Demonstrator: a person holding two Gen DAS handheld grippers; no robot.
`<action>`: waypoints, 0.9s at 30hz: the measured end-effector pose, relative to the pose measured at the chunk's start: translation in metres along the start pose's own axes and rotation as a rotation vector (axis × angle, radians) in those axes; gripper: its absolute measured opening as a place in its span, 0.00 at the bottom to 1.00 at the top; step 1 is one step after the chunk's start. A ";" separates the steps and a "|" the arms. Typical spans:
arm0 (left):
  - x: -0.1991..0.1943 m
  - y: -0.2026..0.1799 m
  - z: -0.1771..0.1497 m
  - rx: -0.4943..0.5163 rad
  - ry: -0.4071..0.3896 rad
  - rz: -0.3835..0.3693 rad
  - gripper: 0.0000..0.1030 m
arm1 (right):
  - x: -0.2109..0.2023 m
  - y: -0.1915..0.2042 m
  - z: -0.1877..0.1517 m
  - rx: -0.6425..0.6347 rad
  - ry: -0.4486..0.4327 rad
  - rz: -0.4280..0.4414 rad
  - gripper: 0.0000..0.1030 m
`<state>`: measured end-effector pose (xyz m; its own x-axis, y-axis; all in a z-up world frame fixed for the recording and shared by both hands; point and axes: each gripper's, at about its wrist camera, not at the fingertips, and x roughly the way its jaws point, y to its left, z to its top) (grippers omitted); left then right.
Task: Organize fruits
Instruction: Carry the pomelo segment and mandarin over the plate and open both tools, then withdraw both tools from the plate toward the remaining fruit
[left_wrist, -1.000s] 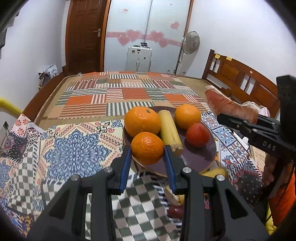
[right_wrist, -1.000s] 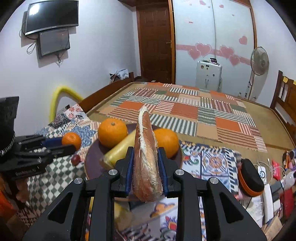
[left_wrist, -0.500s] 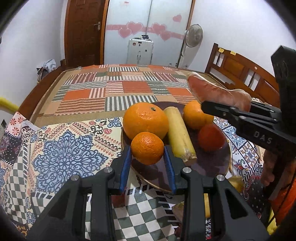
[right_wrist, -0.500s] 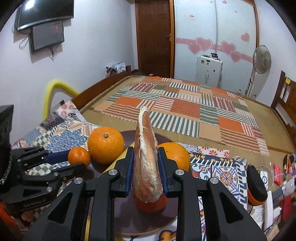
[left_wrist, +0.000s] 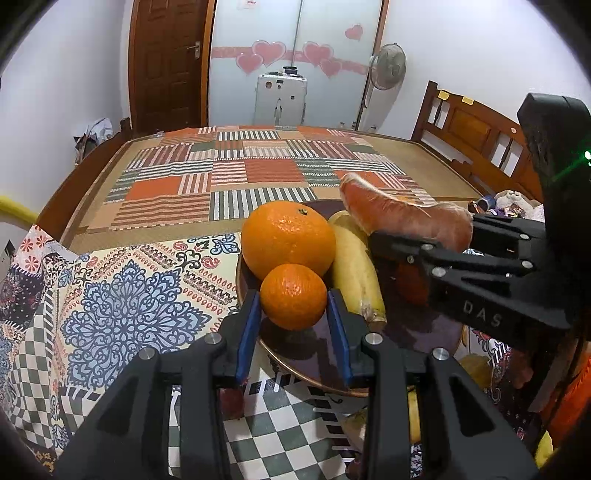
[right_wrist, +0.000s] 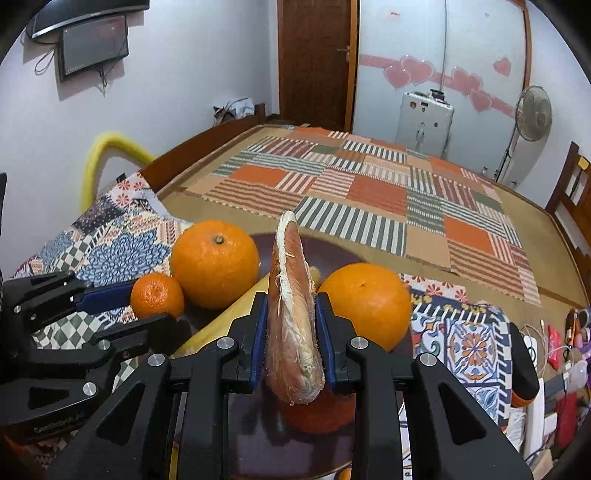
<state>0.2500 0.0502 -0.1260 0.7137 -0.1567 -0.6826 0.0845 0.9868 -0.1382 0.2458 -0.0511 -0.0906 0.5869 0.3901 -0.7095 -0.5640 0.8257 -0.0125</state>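
Note:
My left gripper (left_wrist: 293, 314) is shut on a small orange (left_wrist: 293, 295), held just over the near side of the dark brown plate (left_wrist: 303, 354). On the plate lie a big orange (left_wrist: 290, 238), a yellow banana-like fruit (left_wrist: 354, 273), a second orange (right_wrist: 365, 302) and a red fruit (right_wrist: 317, 413). My right gripper (right_wrist: 290, 321) is shut on a long pinkish-orange fruit wedge (right_wrist: 293, 314), which stands on edge above the plate's middle. The wedge (left_wrist: 402, 218) hides most of the second orange in the left wrist view. In the right wrist view the left gripper (right_wrist: 122, 306) comes in from the left with the small orange (right_wrist: 157, 295).
The plate rests on a patterned cloth (left_wrist: 129, 306), with a striped patchwork mat (left_wrist: 240, 173) beyond it. More fruit lies off the plate near its front edge: a yellow piece (left_wrist: 476, 369) and a red one (left_wrist: 231, 402). Loose clutter (right_wrist: 561, 354) crowds the right side.
Both grippers have moved forward and slightly down over the plate, each keeping its fruit. The wedge now hangs over the plate's middle, covering the red fruit and the second orange.

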 end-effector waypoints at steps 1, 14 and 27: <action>0.001 0.000 0.000 -0.001 0.003 -0.001 0.34 | 0.000 0.001 0.000 0.000 0.000 -0.001 0.23; -0.004 0.005 -0.004 0.000 -0.003 -0.009 0.39 | -0.026 0.002 -0.002 -0.001 -0.053 0.033 0.41; -0.051 0.003 -0.021 0.022 -0.026 -0.008 0.39 | -0.076 -0.001 -0.023 -0.020 -0.131 0.016 0.46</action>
<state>0.1992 0.0606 -0.1069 0.7305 -0.1639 -0.6630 0.1055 0.9862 -0.1276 0.1887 -0.0908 -0.0531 0.6479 0.4545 -0.6113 -0.5846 0.8111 -0.0165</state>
